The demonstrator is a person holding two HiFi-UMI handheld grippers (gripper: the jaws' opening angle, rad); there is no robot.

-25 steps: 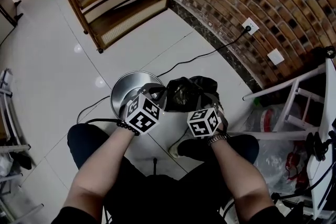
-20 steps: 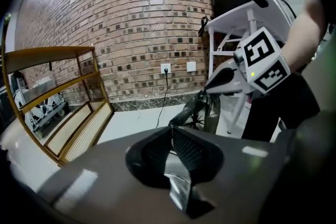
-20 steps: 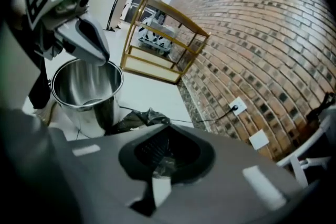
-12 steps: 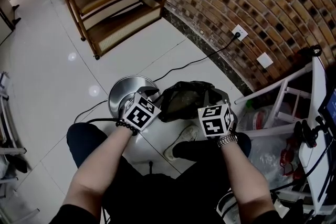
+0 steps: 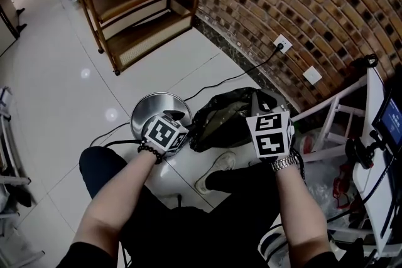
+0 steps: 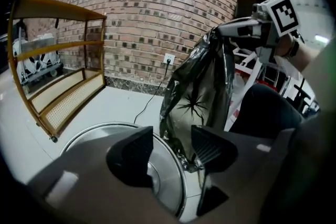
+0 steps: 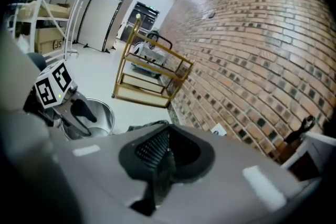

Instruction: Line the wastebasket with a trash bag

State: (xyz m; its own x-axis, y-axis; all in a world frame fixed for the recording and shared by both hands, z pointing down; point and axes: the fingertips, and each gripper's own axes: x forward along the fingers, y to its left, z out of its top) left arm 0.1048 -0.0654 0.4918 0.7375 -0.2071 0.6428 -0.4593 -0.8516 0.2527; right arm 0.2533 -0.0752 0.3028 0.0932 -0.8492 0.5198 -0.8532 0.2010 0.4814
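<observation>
The left tool (image 6: 173, 147) is released: its jaws have just been opening and now stand apart, pads pressing on nothing, with the lowest corner of the black trash bag (image 6: 202, 81) dangling between them, close to the right-hand pad. It hovers over the near rim of the round metal wastebasket (image 5: 141, 111), pointing down into the bare, shiny inside. The right tool (image 7: 163, 157) is clenched on the trash bag, a thin fold of the black film pinched between its ribbed pads. It is held higher than the left tool and off to the right of the wastebasket, so the bag hangs from it in a crumpled drape that slopes down to the wastebasket's right edge, outside the wastebasket. The wastebasket stands on the pale tiled floor (image 5: 63, 91) in front of the person's knees. Beyond it a cable (image 5: 220, 78) runs across the floor to a wall socket (image 5: 281, 44) in the brick wall (image 5: 301, 3), and a wooden shelf (image 5: 135, 3) stands further back by the same wall.
</observation>
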